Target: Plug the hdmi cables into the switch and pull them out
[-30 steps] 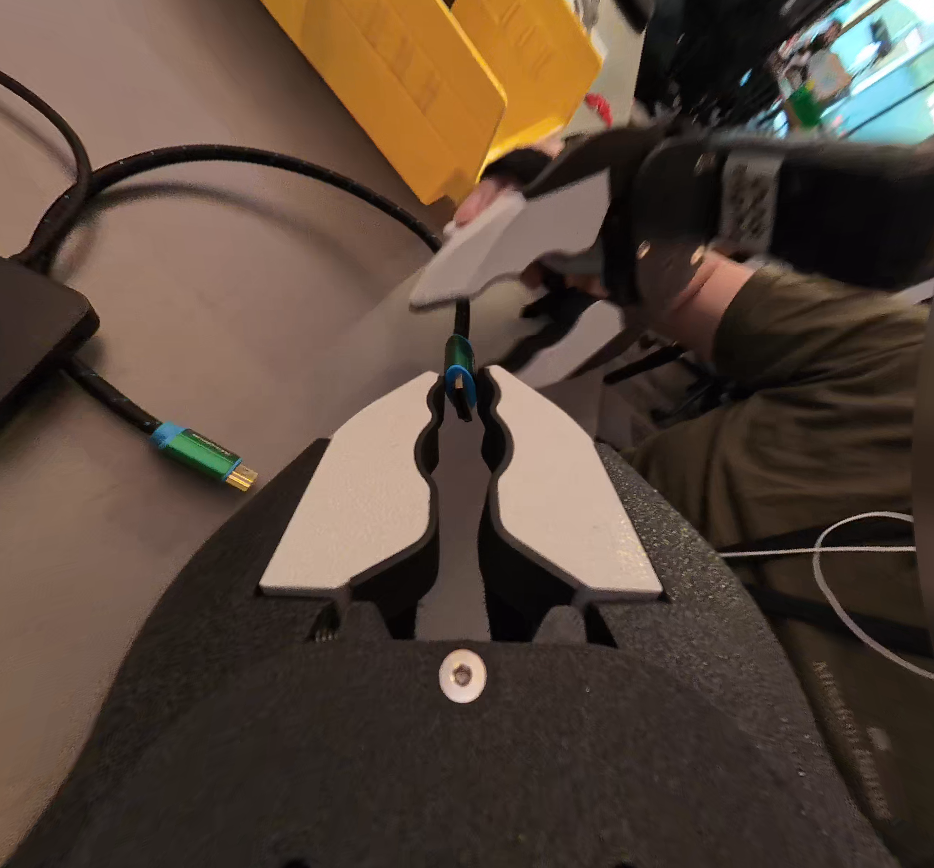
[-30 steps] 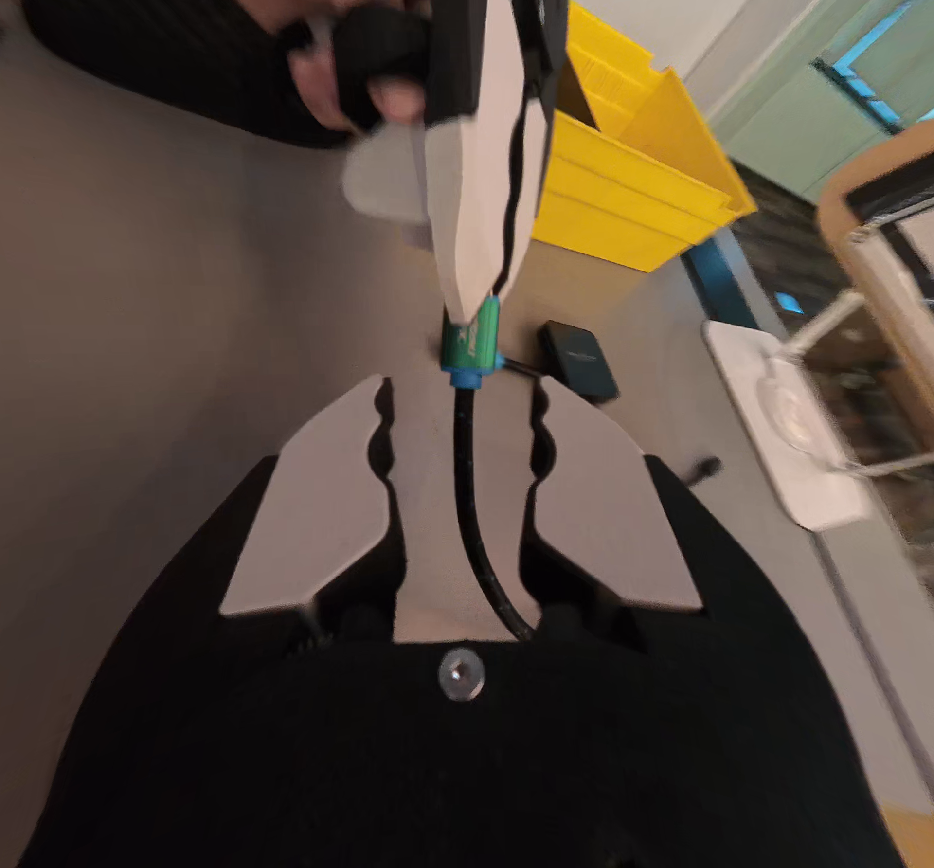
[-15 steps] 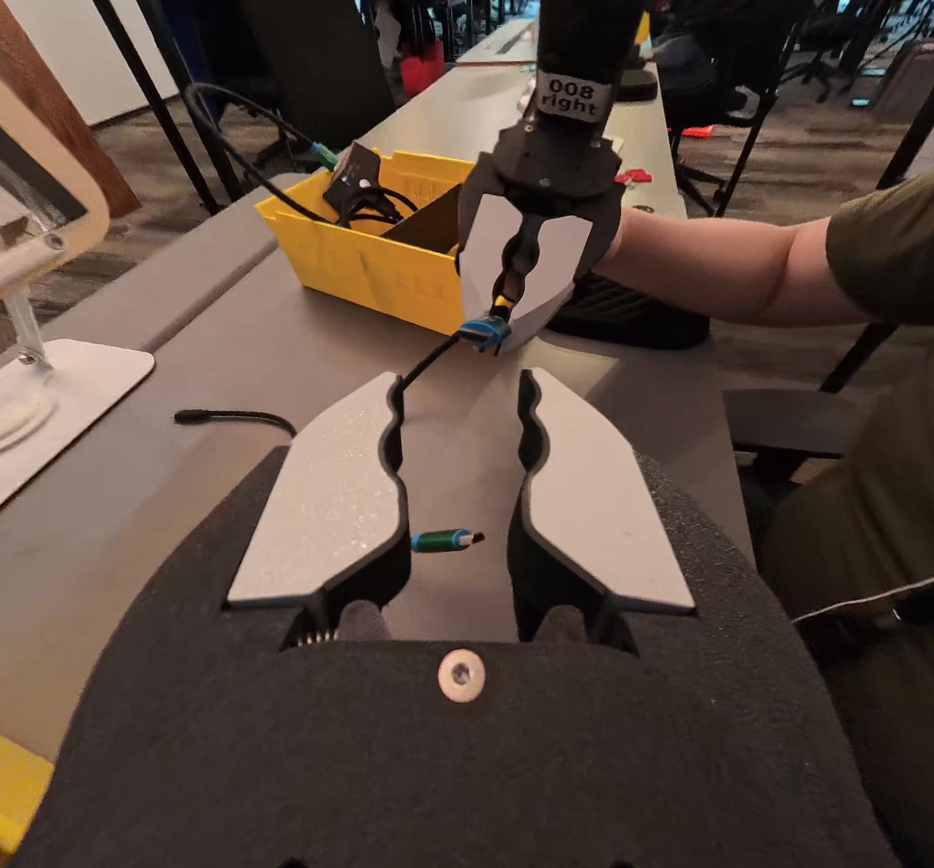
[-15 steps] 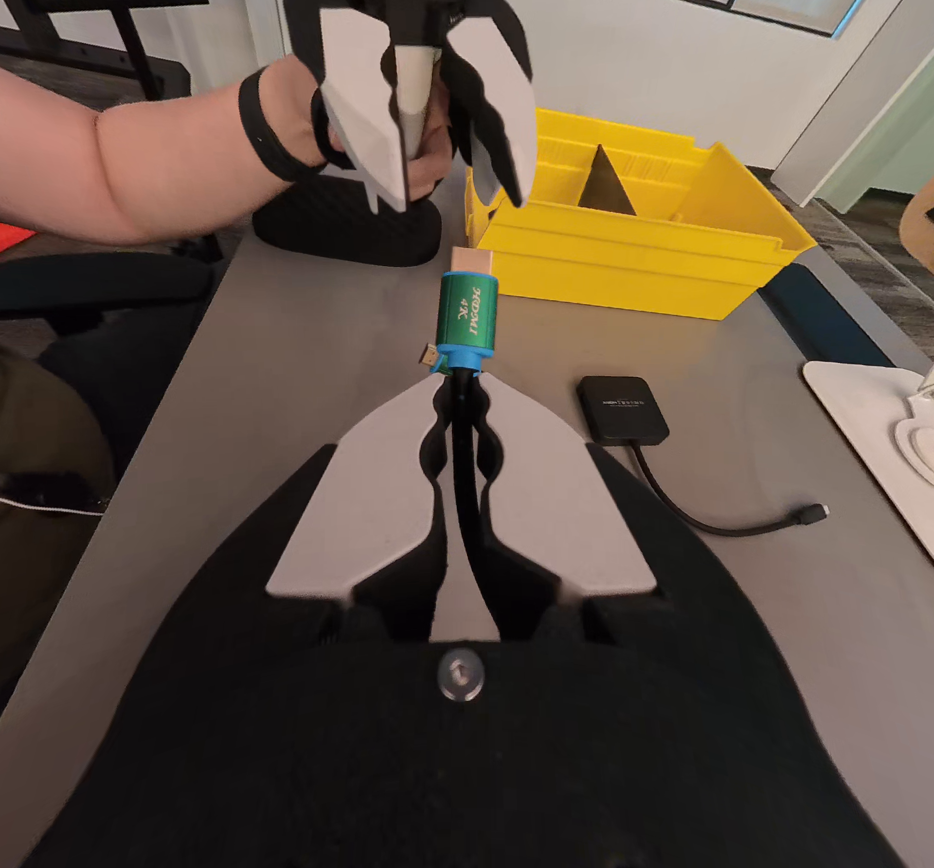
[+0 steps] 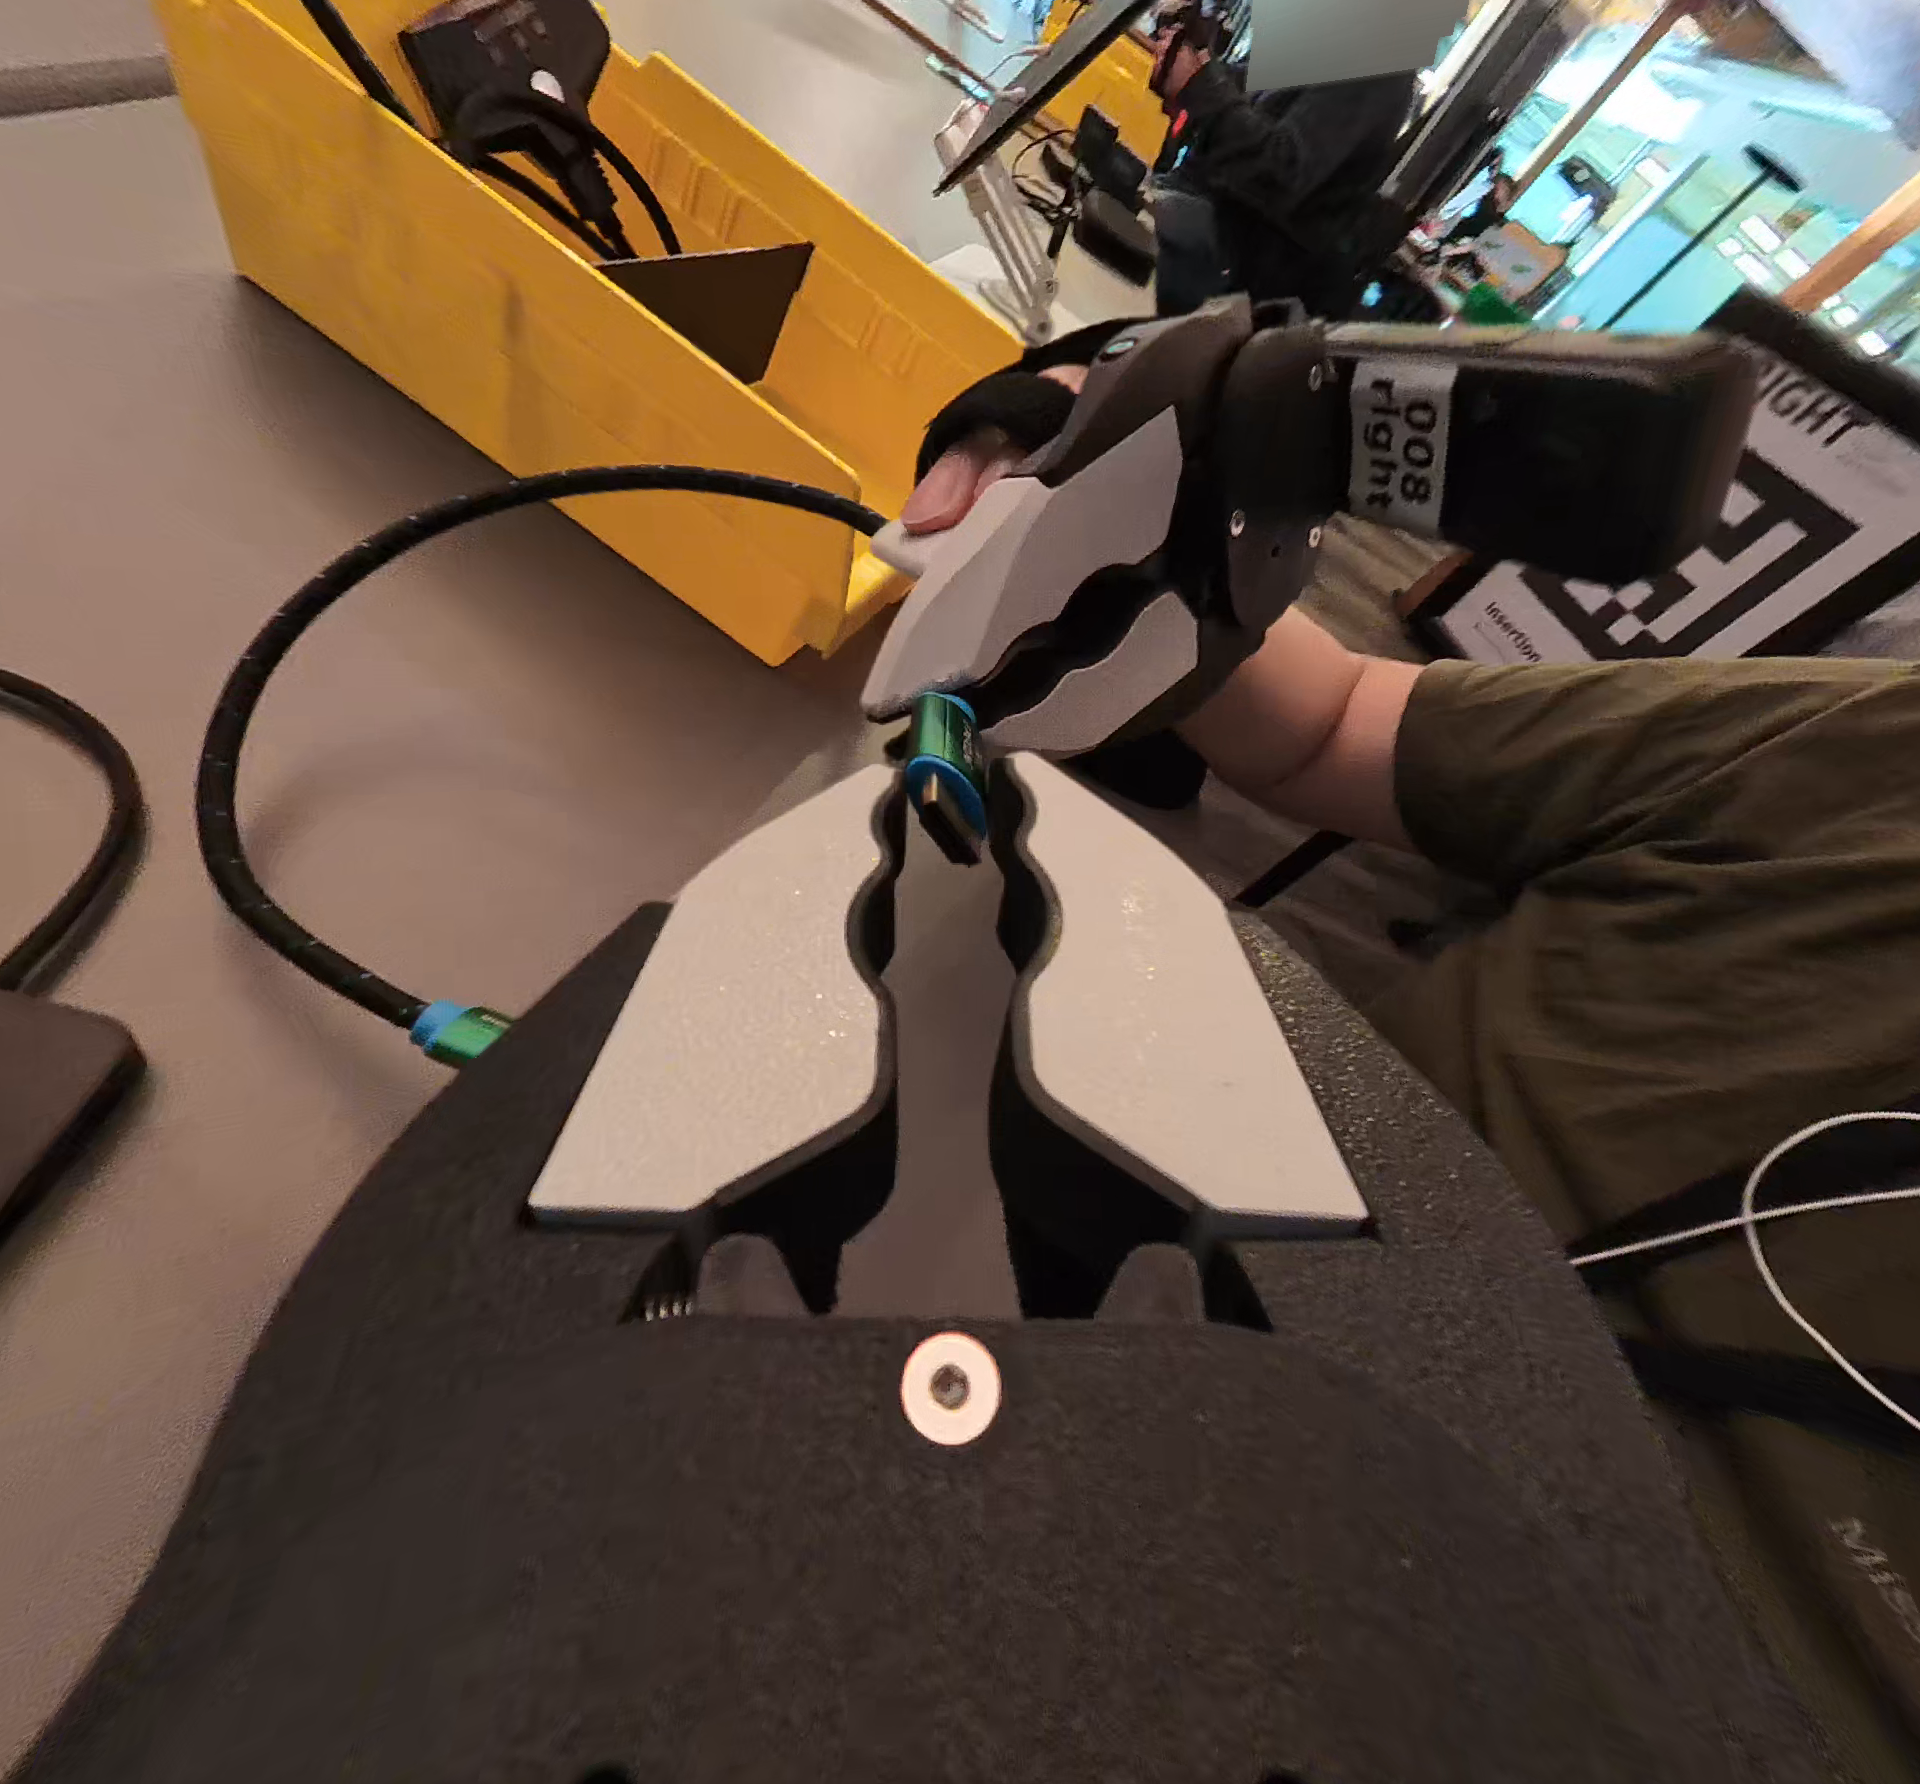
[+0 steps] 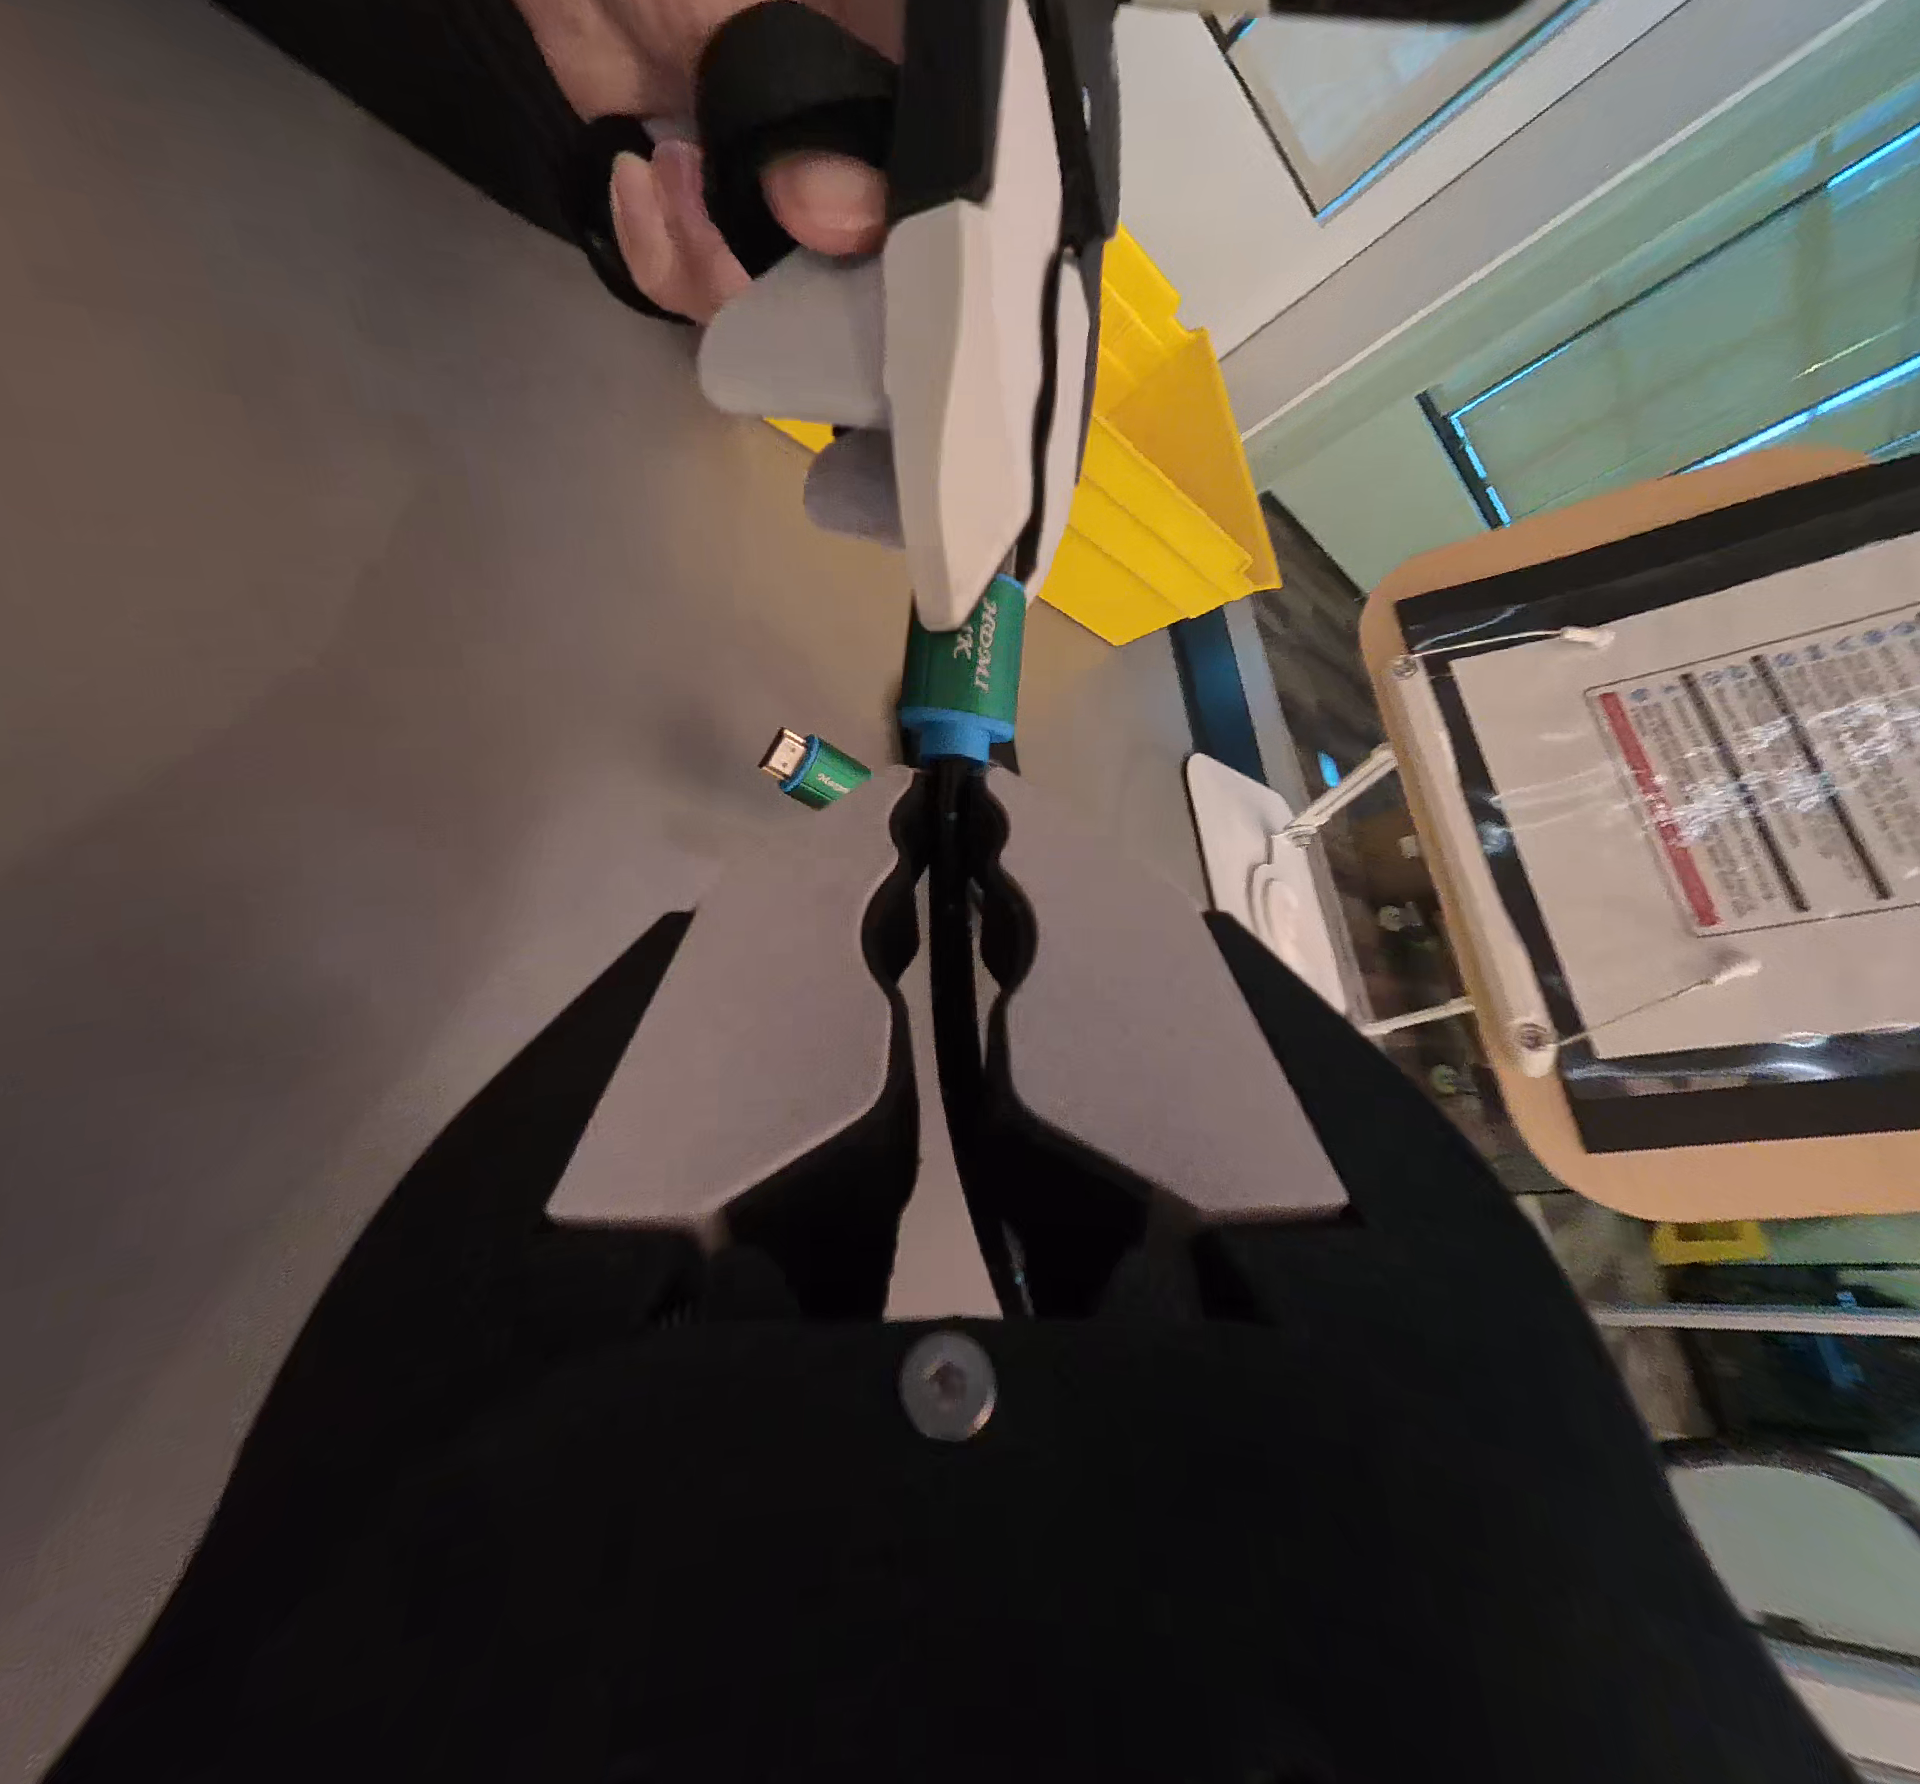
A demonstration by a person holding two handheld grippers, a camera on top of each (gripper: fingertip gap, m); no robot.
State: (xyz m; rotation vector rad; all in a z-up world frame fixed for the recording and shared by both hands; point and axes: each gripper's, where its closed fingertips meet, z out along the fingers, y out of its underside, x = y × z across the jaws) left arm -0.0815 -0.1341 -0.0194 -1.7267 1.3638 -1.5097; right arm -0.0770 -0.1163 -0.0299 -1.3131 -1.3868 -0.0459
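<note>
— Black box (image 5: 47,1100) at the far left edge of the table (image 5: 520,747): is that the switch, and is anything plugged into it?

— I take it for the switch. Only its corner shows in my left wrist view, and I see no plug in that corner. So I judge that the plugging in is not done for this cable, and the pulling out comes after that. I can't tell whether an earlier round is finished.

— What lies to the right of it?

— One green plug (image 5: 462,1033) lies loose on the table, just beside my left gripper's body. Its braided cable (image 5: 312,591) loops up past the yellow bin (image 5: 520,311) toward my right gripper.

— And the plug you're working with?

— It's in the air, off the table and well apart from the switch. The other green plug (image 5: 945,763) sits right between the tips of my left gripper (image 5: 945,776). My fingers there are drawn in against its sides, gripping the metal end. The right wrist view shows them pinched together on it.

— And the right one?

— My right gripper (image 5: 935,706) is clamped on the black cable just behind the plug's blue collar. Both grippers hold the same end, tip to tip.

— What's next, then?

— I'd say one of them lets go and the other carries the plug left to the switch.
</note>
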